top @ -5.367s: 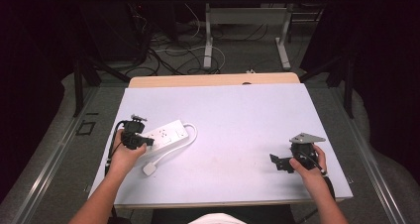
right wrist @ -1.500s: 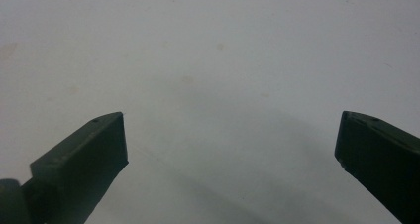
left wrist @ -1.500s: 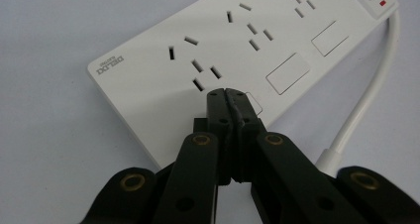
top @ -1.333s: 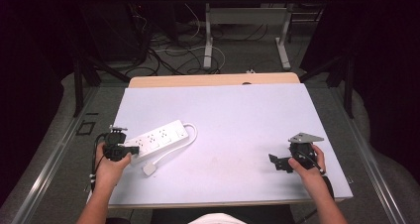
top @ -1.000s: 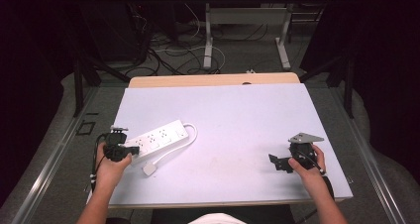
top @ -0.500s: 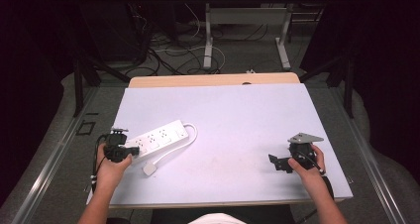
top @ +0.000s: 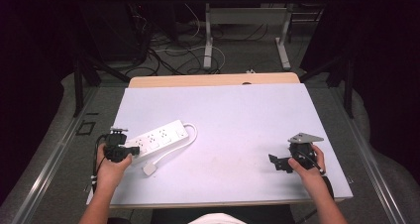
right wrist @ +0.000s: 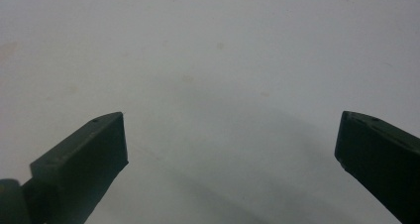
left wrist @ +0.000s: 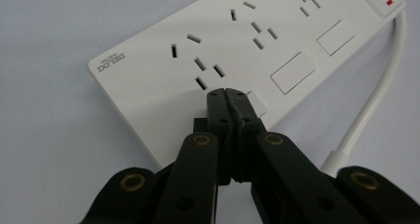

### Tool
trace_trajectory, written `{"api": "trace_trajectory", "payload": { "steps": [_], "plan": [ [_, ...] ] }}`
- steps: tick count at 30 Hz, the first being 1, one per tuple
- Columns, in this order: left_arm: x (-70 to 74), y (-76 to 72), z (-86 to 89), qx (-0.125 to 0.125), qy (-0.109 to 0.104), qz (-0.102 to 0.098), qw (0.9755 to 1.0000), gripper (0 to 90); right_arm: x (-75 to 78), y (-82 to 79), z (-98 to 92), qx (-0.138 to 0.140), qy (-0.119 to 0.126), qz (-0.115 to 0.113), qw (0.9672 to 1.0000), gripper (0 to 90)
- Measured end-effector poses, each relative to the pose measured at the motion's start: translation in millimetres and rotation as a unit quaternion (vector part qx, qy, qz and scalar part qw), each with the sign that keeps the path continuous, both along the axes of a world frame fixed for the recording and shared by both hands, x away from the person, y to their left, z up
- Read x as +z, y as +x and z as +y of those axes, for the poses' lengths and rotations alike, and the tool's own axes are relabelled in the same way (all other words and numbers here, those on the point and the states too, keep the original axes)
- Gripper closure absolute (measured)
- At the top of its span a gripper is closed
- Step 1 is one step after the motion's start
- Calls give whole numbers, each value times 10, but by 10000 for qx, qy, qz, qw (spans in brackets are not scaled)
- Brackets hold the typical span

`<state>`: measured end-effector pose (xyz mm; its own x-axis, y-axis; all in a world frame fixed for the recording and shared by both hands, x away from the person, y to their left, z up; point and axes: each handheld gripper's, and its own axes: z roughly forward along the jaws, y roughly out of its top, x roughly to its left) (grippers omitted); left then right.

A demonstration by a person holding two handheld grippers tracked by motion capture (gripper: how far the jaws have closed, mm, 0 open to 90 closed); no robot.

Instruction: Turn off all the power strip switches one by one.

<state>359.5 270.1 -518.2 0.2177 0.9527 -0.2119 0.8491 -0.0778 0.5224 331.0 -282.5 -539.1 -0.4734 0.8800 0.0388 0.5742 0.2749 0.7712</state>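
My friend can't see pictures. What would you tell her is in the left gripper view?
A white power strip lies on a pale table, and the left gripper points at its near edge with its two black jaws shut together. A white cord runs off the strip at the right.

The power strip [top: 159, 139] is white, long and flat, lying face up on the left part of the table, slanted so its switch end sits farther away and to the right. Its face shows several socket groups, rectangular covers and a red-marked switch at the far end. A white cord [top: 171, 152] loops from that end back to a plug [top: 149, 169] near the front.
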Motion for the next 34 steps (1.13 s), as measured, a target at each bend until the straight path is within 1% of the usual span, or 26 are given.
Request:
{"api": "trace_trajectory", "payload": {
  "steps": [2,3,4,5,7,10,11,12,14,16,17,18,19,20,21,24,26,28,29,30,31,32,33,34],
  "plan": [
    [8,-6,-5,-12,-20,-39,10000,900,3,-1,-3,11,8,-11,10000,0],
    [29,-11,4,-71,-18,22,10000,900,4,-2,-3,10,9,-10,10000,0],
    [32,-17,-2,-58,-60,-37,10000,900,4,-2,-4,14,3,-16,10000,0],
    [40,-24,-3,-85,-94,-52,9999,894,4,0,-9,18,-12,-28,10000,0],
    [47,-43,-18,-94,-107,-137,9998,881,2,-2,-7,10,5,-11,10000,0],
    [67,-75,-43,-236,-108,-203,9995,853,6,-3,-9,4,-13,-25,10000,0],
    [66,-88,-61,-237,-128,-261,9993,844,7,-4,-9,1,-11,-20,10000,0],
    [79,-98,-71,-320,-130,-263,9991,829,8,-5,-7,-7,6,-15,10000,0],
    [88,-121,-106,-405,-139,-408,9983,824,9,-4,-8,-2,8,-26,10000,0],
    [116,-148,-148,-484,-182,-499,9974,791,12,-5,-8,-8,8,-27,10000,0],
    [125,-161,-170,-522,-199,-587,9967,775,12,-5,-9,-13,6,-26,10000,0],
    [140,-172,-190,-592,-188,-626,9961,757,11,-5,-9,-16,11,-22,10000,0],
    [142,-183,-219,-619,-213,-716,9953,757,11,-5,-9,-16,11,-22,10000,0],
    [148,-193,-244,-682,-234,-772,9944,703,9,-5,-10,-4,28,-15,10000,0],
    [149,-203,-269,-720,-215,-879,9933,703,9,-5,-10,-4,28,-15,10000,0],
    [162,-230,-337,-858,-278,-969,9912,637,10,-6,-10,-16,21,-21,10000,0],
    [157,-243,-382,-916,-267,-1058,9898,602,8,-7,-11,-4,21,-16,10000,0],
    [153,-261,-422,-997,-243,-1051,9891,573,9,-7,-12,-6,-13,-32,10000,0],
    [140,-270,-449,-1047,-265,-1076,9883,532,9,-5,-12,8,-10,-41,10000,0],
    [127,-282,-477,-1124,-236,-1135,9869,532,9,-5,-12,8,-10,-41,10000,0],
    [118,-293,-505,-1169,-184,-1200,9857,461,10,-8,-12,-4,-21,-33,10000,0],
    [108,-301,-529,-1223,-148,-1277,9841,461,10,-8,-12,-4,-21,-33,10000,0],
    [99,-307,-556,-1239,-131,-1354,9829,440,9,-8,-13,-6,-22,-27,10000,0],
    [91,-312,-577,-1263,-156,-1389,9821,409,7,-9,-8,-17,-3,-6,10000,0]
  ]
}}
